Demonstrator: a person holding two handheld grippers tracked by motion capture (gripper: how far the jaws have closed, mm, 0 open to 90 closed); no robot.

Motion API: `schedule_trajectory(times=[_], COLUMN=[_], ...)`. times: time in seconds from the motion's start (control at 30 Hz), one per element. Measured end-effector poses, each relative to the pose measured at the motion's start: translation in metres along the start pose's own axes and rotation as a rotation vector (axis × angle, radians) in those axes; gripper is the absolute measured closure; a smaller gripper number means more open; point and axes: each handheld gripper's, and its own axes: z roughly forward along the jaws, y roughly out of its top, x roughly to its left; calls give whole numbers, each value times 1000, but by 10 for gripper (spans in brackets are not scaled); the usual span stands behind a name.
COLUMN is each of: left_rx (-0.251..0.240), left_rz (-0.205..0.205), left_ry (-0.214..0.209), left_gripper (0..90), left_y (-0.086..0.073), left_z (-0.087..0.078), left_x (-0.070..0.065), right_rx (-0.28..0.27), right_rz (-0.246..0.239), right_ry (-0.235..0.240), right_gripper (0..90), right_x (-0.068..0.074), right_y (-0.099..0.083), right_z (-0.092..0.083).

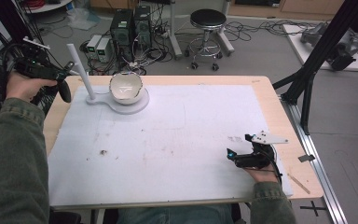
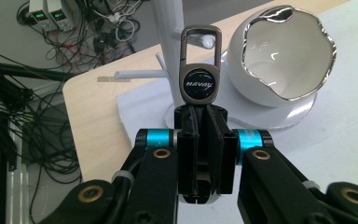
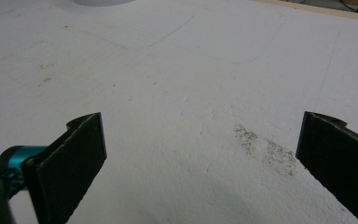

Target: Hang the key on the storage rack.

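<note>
My left claw (image 2: 200,116) grips a key fob (image 2: 199,70) near the white peg stand (image 2: 165,28), not yet hung; my right claw (image 3: 200,154) rests wide open on the desk (image 3: 177,70).

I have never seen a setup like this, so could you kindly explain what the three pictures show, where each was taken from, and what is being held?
No robot arm is here: a person sits at a table covered by a white sheet and holds a hand-operated two-jaw gripper in each hand. The high view looks down from above the person; the forearms enter from the bottom. The other two pictures come from small cameras riding on the grippers, looking along their black jaws.

The left gripper is shut on a metal key fob with a clip loop on top, held up near a white stand with pegs. On the stand's base sits a white bowl with a jagged silver rim.

The right gripper rests low over the sheet, jaws wide open with nothing between them; only a grey smudge lies there.
</note>
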Motion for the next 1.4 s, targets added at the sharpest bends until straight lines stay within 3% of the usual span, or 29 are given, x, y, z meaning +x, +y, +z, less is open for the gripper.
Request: schedule_trajectory(times=[0.13, 0.4, 0.5, 0.63, 0.8, 0.93, 1.0, 1.27, 1.4], left_rx=[16, 42, 34, 43, 82, 76, 59, 42, 38], left_rz=[1, -16, -43, -63, -83, -48, -33, -41, -19], left_ry=[8, -15, -56, -76, -59, -54, -72, -75, -118], left_gripper=[829, 804, 759, 621, 318, 212, 150, 63, 55], left_y=[1, 3, 3, 2, -2, -7, -10, -19, -24], left_z=[7, 12, 9, 7, 9, 8, 7, 3, 4], left_x=[-1, -7, -5, -5, -8, -18, -23, -34, -42], right_rx=[-2, 10, 14, 12, 15, 15, 16, 11, 5], right_rz=[-1, -4, -6, 1, -2, -10, -9, 2, 6], right_ry=[1, 5, 4, 7, 10, 14, 17, 30, 29], right_gripper=[5, 5, 5, 5, 5, 5, 5, 5, 5], right_x=[-1, 0, 0, 1, 1, 1, 1, 0, 0], right_y=[0, 0, 0, 2, 2, 3, 3, 3, 3], right_z=[1, 2, 3, 3, 5, 6, 7, 6, 6])
